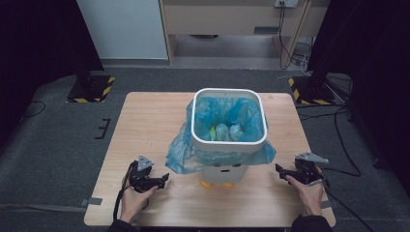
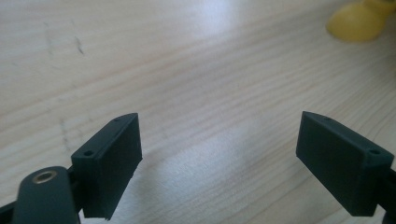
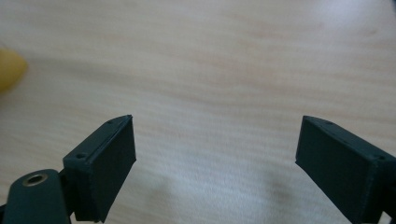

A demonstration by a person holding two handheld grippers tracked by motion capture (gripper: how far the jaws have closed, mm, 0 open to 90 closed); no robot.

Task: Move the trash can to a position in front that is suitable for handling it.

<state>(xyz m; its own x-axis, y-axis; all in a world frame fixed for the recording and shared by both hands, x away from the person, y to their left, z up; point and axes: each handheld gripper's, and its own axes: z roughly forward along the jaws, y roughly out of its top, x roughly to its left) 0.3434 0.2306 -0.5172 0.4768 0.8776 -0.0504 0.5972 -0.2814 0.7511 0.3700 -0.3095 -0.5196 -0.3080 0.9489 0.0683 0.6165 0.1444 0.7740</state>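
A white bin [image 1: 227, 142] lined with a blue plastic bag [image 1: 186, 150] stands in the middle of the wooden table [image 1: 145, 121]; crumpled waste lies inside it. The bag's edge hangs over the rim on all sides. The bin rests on yellow feet [image 1: 207, 183], one of which shows as a yellow foot [image 2: 357, 21] in the left gripper view and as a blurred yellow foot [image 3: 10, 67] in the right gripper view. My left gripper [image 1: 163, 180] is low over the table left of the bin, open and empty. My right gripper [image 1: 279, 168] is right of the bin, open and empty.
The table's front edge [image 1: 208, 224] lies just behind my hands. Dark floor surrounds the table, with cables [image 1: 338, 140] at the right and two stands with striped bases [image 1: 89, 89] at the far corners.
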